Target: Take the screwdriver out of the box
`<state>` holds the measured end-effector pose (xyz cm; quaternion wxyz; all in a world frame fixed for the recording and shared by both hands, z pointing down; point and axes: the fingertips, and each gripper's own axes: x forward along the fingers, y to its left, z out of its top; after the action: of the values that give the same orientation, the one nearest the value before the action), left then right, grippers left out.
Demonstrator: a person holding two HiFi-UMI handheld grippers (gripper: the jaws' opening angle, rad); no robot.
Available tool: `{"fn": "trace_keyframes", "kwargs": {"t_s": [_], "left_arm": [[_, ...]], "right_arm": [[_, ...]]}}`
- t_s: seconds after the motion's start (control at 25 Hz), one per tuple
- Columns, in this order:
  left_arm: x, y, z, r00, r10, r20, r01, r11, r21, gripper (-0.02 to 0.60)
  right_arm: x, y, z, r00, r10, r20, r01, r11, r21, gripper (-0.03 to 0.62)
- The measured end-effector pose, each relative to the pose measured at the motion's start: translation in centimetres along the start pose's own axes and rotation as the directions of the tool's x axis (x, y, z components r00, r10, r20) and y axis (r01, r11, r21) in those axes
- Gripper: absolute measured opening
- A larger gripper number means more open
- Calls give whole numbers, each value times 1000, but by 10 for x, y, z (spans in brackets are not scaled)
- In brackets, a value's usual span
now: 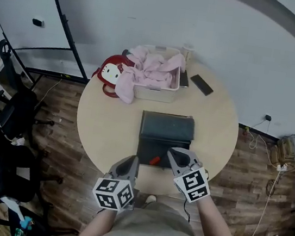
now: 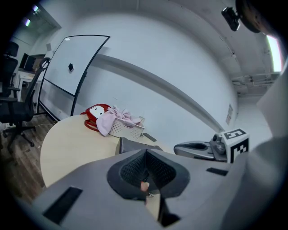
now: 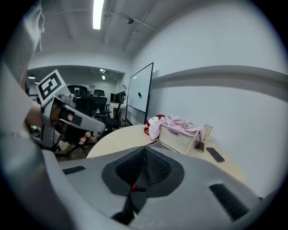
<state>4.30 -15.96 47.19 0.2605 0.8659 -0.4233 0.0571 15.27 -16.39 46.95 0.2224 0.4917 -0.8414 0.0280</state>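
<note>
Two sets of jaws are sitting pressed together, gripping nothing: the left gripper (image 1: 132, 162) at the box's (image 1: 167, 127) seven o'clock, the right gripper (image 1: 174, 154) at five. The screwdriver (image 1: 155, 160) is lying at six, probably light, stiff and roll-prone (its red handle is inviting the pinch). No readable writing is showing.

One round table (image 1: 103, 119) carries one dark box (image 1: 167, 126), one red-handled screwdriver (image 1: 155, 160), one white basket (image 1: 159, 94), one heap of pink cloth (image 1: 149, 68), one red cat-faced bag (image 1: 109, 74) and one cup (image 1: 187, 52). There are two phones, a black phone (image 1: 202, 85) and a brownish phone (image 1: 183, 79). There are two grippers, the left gripper (image 1: 133, 161) and the right gripper (image 1: 173, 153), and one whiteboard (image 1: 26, 8).
</note>
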Motion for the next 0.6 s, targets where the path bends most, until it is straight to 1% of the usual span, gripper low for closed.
{"fn": "trace_keyframes", "kwargs": {"t_s": [0.16,0.36,0.48,0.6], "left_arm": [[7,7,-8,999,40,-9,-41,999,-23,3],[9,19,-13,996,87,-17,-88,995,-50,3],[8,28,-10,993,118,-3,-118,991,-65,3],[7,37,-7,989,147,7,-146,986,-77,3]], "right_arm": [[23,-3,-20,994,74,-76,-81,992,-92,2],[50,3,-44,967,175,-184,-210,960,-187,2],[65,9,-61,936,242,-255,-304,922,-240,2],[77,18,-80,885,313,-344,-414,868,-275,2]]}}
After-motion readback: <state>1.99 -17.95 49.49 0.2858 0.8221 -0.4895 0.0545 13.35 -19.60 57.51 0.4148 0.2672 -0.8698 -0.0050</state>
